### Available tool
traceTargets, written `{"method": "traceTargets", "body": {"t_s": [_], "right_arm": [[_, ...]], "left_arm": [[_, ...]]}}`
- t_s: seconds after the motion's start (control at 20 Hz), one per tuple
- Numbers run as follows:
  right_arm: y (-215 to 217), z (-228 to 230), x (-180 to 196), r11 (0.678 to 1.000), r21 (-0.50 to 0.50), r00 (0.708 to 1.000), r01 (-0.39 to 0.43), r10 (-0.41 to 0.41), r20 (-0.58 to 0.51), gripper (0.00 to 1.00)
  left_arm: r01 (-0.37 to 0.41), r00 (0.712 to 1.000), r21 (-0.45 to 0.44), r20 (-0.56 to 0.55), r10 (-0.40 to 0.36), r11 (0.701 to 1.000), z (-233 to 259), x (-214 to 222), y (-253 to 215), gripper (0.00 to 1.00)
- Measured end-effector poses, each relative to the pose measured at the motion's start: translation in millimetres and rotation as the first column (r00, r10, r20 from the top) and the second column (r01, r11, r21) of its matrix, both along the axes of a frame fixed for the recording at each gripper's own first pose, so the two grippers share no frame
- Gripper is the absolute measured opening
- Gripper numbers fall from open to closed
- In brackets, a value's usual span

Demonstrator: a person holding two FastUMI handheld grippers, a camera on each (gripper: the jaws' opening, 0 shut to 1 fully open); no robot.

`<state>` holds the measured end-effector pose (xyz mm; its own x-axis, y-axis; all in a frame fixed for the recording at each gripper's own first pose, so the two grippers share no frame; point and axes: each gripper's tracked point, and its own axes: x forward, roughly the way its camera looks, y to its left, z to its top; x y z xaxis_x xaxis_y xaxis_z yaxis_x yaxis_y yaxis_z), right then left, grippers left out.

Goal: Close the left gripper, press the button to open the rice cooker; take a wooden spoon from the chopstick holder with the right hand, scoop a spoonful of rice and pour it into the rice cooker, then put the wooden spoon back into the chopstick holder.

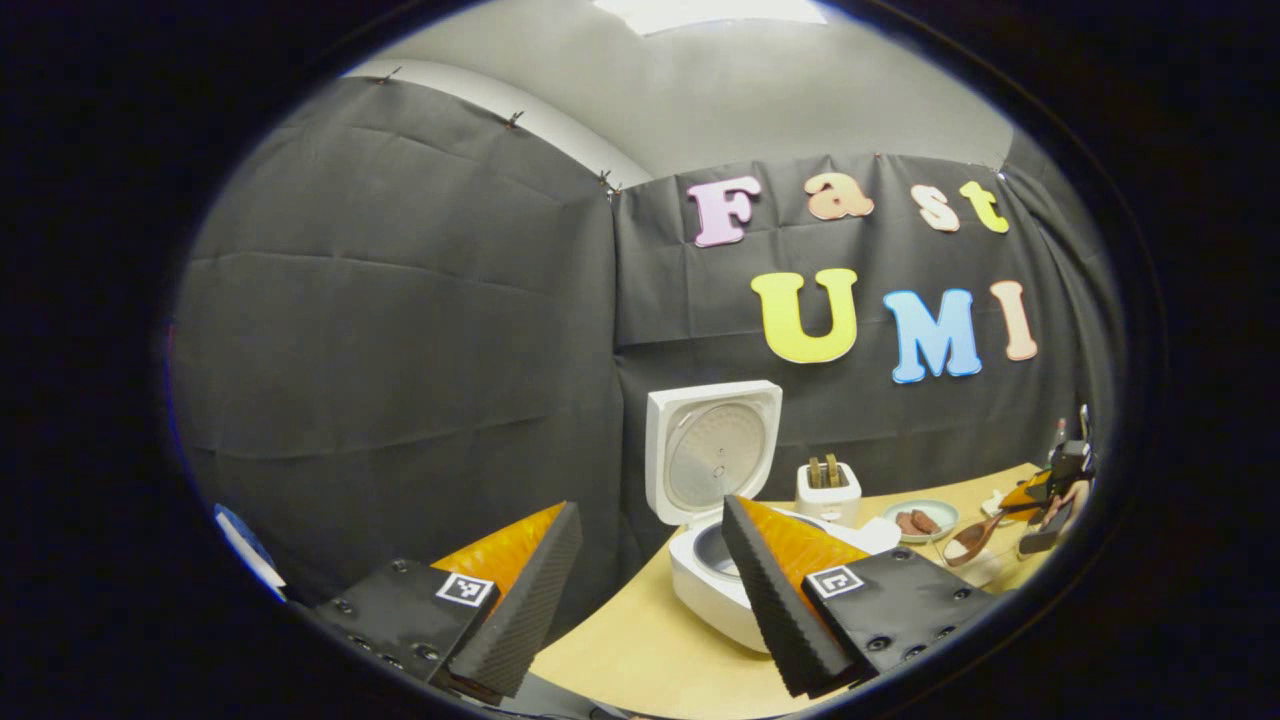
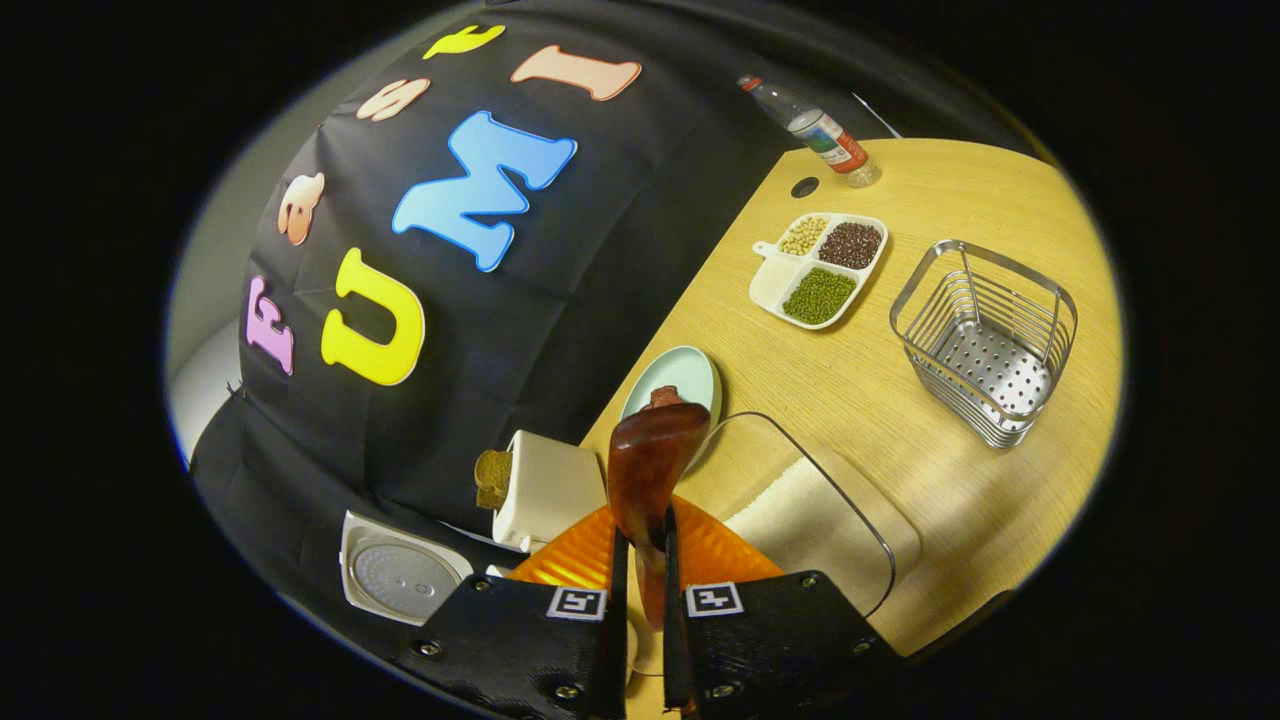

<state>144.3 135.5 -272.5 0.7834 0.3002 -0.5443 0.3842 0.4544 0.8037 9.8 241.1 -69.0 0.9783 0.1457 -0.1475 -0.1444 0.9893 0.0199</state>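
Note:
The white rice cooker (image 1: pixel 715 585) stands on the table with its lid (image 1: pixel 712 455) up. My left gripper (image 1: pixel 650 610) is open and holds nothing; it hovers in front of the cooker. Behind the cooker is the white chopstick holder (image 1: pixel 828 492) with wooden handles in it. My right gripper (image 2: pixel 643 548) is shut on the handle of the wooden spoon (image 2: pixel 650 455). The spoon's bowl points forward, beside the clear rice box (image 2: pixel 815 515). In the left gripper view the right gripper (image 1: pixel 1050 490) holds the spoon (image 1: pixel 968 542) low over that box. The holder (image 2: pixel 548 492) and the cooker lid (image 2: pixel 400 578) lie to the spoon's left.
A pale green plate (image 2: pixel 685 375) sits beyond the spoon. Farther off are a divided dish of beans (image 2: pixel 820 268), a wire basket (image 2: pixel 985 340) and a plastic bottle (image 2: pixel 815 130). The booth's black cloth wall closes the table's far side.

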Motion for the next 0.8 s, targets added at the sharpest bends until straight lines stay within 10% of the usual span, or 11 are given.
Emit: {"method": "traceTargets", "body": {"t_s": [0.8], "right_arm": [[104.4, 124.0, 46.4, 0.981, 0.081, 0.962, -0.178, 0.156, 0.225, 0.15]], "left_arm": [[-0.03, 0.999, -0.022, -0.014, 0.029, 0.999, -12.5, 2.6, 7.1, 0.98]]}}
